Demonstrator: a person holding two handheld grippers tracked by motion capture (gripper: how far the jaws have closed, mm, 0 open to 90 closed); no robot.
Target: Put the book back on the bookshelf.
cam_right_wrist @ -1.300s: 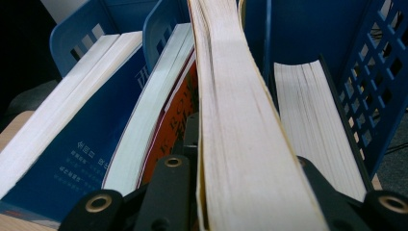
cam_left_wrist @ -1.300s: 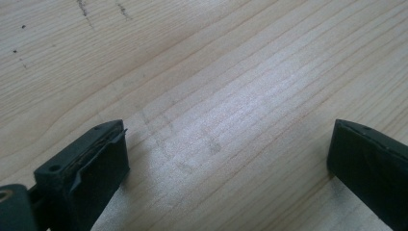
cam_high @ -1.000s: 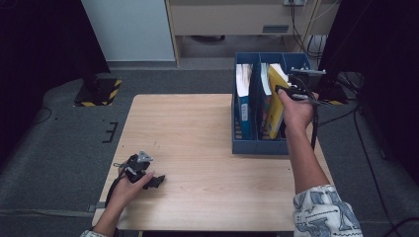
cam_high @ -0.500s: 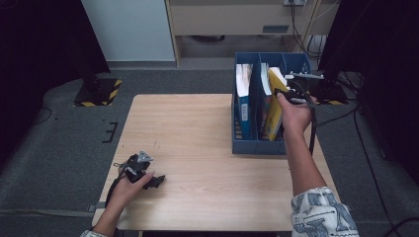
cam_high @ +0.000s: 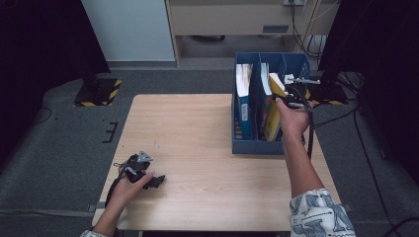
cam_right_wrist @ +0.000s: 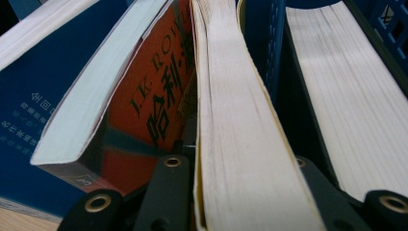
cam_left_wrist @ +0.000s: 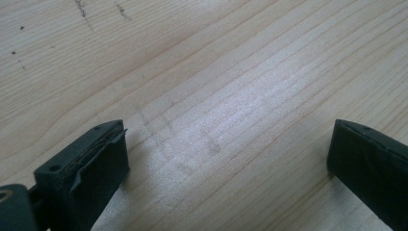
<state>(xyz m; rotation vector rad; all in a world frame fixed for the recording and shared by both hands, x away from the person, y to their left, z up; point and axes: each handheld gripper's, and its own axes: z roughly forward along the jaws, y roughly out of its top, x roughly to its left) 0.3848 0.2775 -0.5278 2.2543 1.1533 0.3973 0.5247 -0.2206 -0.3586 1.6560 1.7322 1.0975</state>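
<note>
My right gripper (cam_high: 290, 100) is shut on a thick yellow-covered book (cam_high: 273, 106) that leans in the middle slot of a blue file rack (cam_high: 257, 146). In the right gripper view its cream page edge (cam_right_wrist: 240, 139) runs up between my two black jaws, which press on both covers. Left of it leans a red book (cam_right_wrist: 159, 110). My left gripper (cam_high: 156, 180) rests on the wooden table (cam_high: 197, 138) near the front left corner. It is open, with bare wood (cam_left_wrist: 216, 82) between its jaws.
The rack stands at the table's right edge. Its left slot holds a blue book (cam_high: 243, 98), and another book's white pages (cam_right_wrist: 346, 110) show past a divider. A cable (cam_high: 310, 133) trails from my right gripper along the forearm. Dark floor surrounds the table.
My right hand has shifted only slightly with the yellow book still in its grip. The left hand and its gripper have stayed put.
</note>
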